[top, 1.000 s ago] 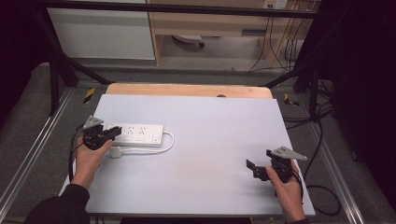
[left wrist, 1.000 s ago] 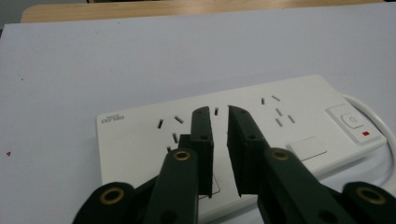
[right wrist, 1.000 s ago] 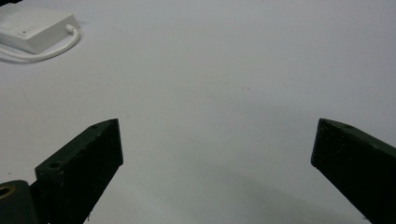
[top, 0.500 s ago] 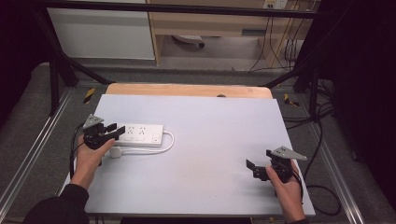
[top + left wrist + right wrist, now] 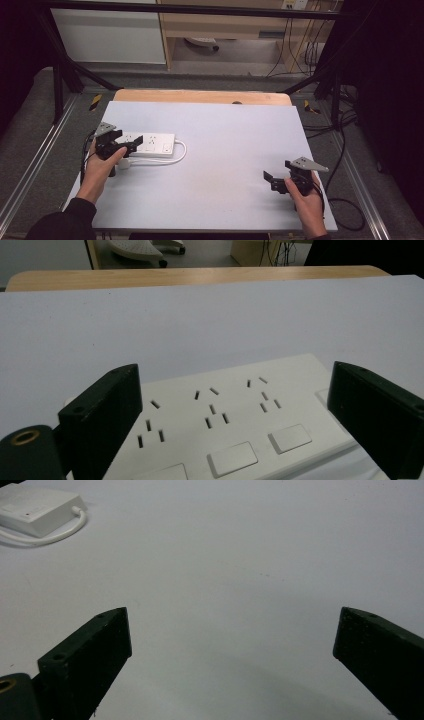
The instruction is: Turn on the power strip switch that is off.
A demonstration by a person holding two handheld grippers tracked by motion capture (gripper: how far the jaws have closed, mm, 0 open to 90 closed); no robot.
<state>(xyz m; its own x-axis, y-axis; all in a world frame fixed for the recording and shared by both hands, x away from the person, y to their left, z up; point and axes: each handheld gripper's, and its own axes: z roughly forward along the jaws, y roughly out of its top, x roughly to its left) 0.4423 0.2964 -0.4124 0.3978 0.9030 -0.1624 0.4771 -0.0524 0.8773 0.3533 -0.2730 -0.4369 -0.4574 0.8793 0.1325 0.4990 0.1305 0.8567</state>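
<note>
Left gripper (image 5: 131,144) wide open, empty, straddling the power strip (image 5: 235,425); probably grasp approach. Next: lower, close across its width. Right gripper (image 5: 274,180) open, empty, well apart.

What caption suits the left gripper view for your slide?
Open left gripper straddling a white power strip on the grey table.

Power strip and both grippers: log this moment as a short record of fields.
surface: white table
power strip: white, flat on the table's left side, sockets up
cord: white, loops from the strip's right end back along its near side
left gripper: open, jaws either side of the strip's left end, not closed on it
right gripper: open, over bare table at the right, far from the strip
</note>
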